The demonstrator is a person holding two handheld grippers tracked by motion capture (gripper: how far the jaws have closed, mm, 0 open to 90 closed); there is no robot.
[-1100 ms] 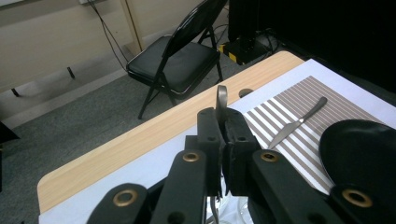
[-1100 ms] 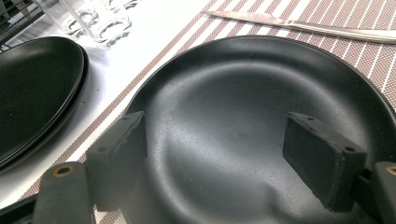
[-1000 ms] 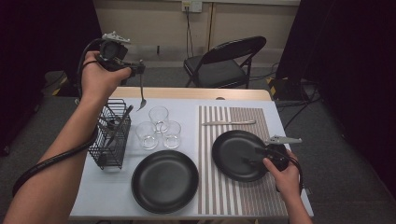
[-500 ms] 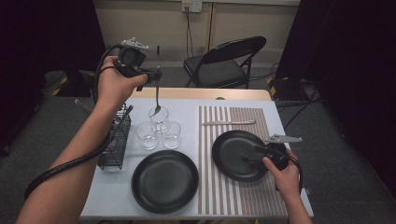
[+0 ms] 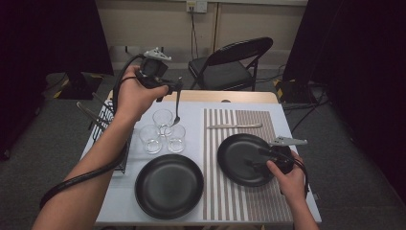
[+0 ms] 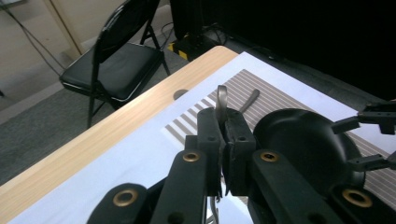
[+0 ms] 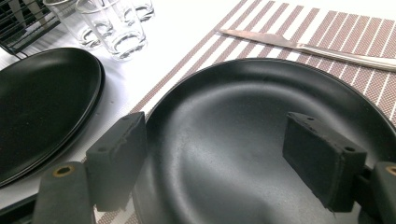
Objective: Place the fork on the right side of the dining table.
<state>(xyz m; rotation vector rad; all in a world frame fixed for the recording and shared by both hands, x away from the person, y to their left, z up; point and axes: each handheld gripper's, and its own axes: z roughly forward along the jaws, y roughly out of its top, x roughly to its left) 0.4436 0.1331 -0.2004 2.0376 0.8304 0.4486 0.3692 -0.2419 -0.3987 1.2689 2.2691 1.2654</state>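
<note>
While the left gripper (image 5: 173, 88), clamped on a slim steel fork (image 5: 177, 106), has carried it from above the black wire rack (image 5: 106, 125) to over the clear glasses (image 5: 163, 120) | right gripper (image 5: 258, 158) gapes empty over the black plate (image 5: 239, 143) on the striped placemat (image 5: 244, 211) | placing looks next.

The left gripper (image 5: 176, 87), clamped on a fork (image 5: 176, 106), has travelled rightward from above the black wire rack (image 5: 106, 125). The fork now hangs over the three glasses (image 5: 163, 119).

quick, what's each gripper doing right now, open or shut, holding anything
Left gripper: shut on a fork, which hangs down above the glasses.
Right gripper: open, holding nothing, jaws over the black plate.
</note>
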